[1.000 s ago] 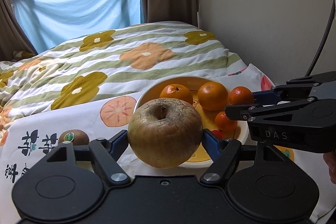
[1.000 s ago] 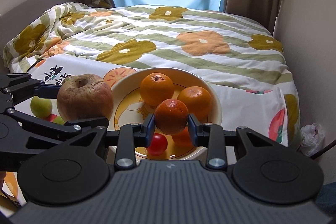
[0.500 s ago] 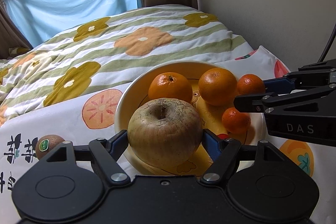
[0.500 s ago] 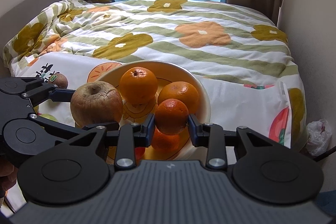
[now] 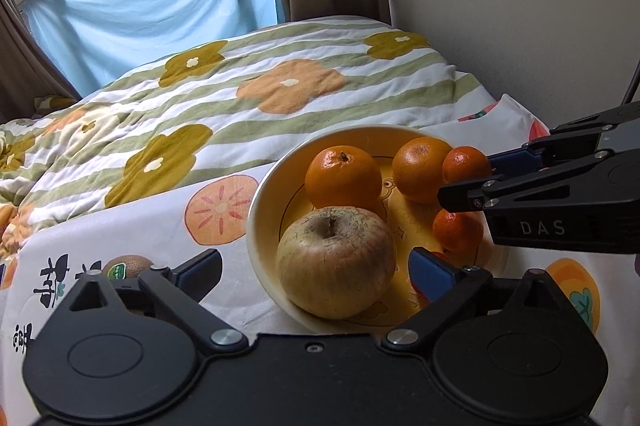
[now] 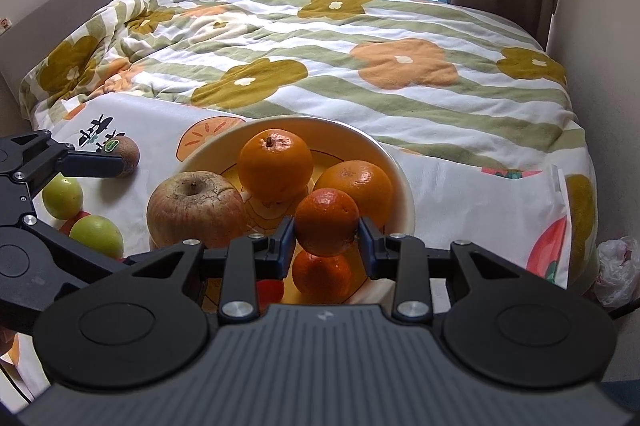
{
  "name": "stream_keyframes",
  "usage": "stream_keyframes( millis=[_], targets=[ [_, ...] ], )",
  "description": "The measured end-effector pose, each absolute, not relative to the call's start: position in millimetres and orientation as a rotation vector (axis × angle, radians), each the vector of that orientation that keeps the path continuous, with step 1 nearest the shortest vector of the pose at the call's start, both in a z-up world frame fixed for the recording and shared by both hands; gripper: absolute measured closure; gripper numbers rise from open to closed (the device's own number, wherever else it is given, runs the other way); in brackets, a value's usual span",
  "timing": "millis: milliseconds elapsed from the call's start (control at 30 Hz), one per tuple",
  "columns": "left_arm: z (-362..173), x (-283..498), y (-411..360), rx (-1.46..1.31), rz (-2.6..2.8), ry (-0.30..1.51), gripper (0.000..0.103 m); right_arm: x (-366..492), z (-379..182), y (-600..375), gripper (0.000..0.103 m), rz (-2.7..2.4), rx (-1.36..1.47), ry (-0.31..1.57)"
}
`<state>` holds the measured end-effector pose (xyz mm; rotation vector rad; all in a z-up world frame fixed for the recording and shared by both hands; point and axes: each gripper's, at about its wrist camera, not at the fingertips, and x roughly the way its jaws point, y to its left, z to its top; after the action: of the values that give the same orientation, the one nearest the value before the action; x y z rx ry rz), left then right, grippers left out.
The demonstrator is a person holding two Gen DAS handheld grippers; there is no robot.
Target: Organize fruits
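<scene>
On the left part of the bed, near its front edge, a kiwi (image 6: 126, 156) and two green fruits (image 6: 62, 196) lie on the white printed cloth (image 5: 120, 226), outside the bowl (image 5: 262, 186).

The left tongs (image 5: 316, 268) are opening. Their blue pads (image 5: 430, 268) stand clear of the big brownish apple (image 5: 336, 262), which is between them but not pressed; it rests inside the bowl against the near left wall, stem up. It is round, so no long axis matters.

To the right, the right tongs (image 6: 326, 236) are clamped on a small mandarin (image 6: 326, 220) and hold it above the right half of the bowl. Directly under it lies another mandarin (image 6: 322, 272), with a small red fruit (image 6: 270, 290) beside it. Two larger oranges (image 6: 276, 164) sit toward the far wall of the bowl.

The coming move seems to depend on this vertical relation: the held mandarin is straight over the bowl floor, and the free place lies a little toward the near right wall. The right hand is the nearer one for this step; the left hand probably only needs to draw back.

The bowl stands on the soft bed, so it could tip a little if it is pushed. Behind is a striped quilt with flowers (image 5: 280, 86), and further back a blue sheet over the window, brown curtains, and a plain wall on the right.
</scene>
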<state>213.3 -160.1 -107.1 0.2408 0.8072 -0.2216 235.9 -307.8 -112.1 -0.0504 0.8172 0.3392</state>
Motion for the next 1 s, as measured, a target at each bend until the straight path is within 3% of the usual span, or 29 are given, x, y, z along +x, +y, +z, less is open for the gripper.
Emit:
stream_keyframes(
  millis=[433, 467, 500, 567, 1000],
  targets=[
    [-101, 184, -135, 0.208, -0.137, 0.826, 0.002, 241, -122, -288, 0.053, 0.397, -0.054, 0.838],
    [-101, 183, -134, 0.204, -0.133, 0.826, 0.002, 240, -121, -287, 0.047, 0.394, -0.06, 0.828],
    [-100, 181, -133, 0.2, -0.127, 0.826, 0.002, 238, -120, -287, 0.028, 0.388, -0.065, 0.818],
    [-99, 176, -131, 0.193, -0.117, 0.823, 0.002, 233, -115, -287, 0.0, 0.351, -0.077, 0.78],
    [-74, 139, -113, 0.135, -0.055, 0.777, 0.002, 197, -84, -286, 0.0, 0.331, -0.078, 0.717]
  ],
)
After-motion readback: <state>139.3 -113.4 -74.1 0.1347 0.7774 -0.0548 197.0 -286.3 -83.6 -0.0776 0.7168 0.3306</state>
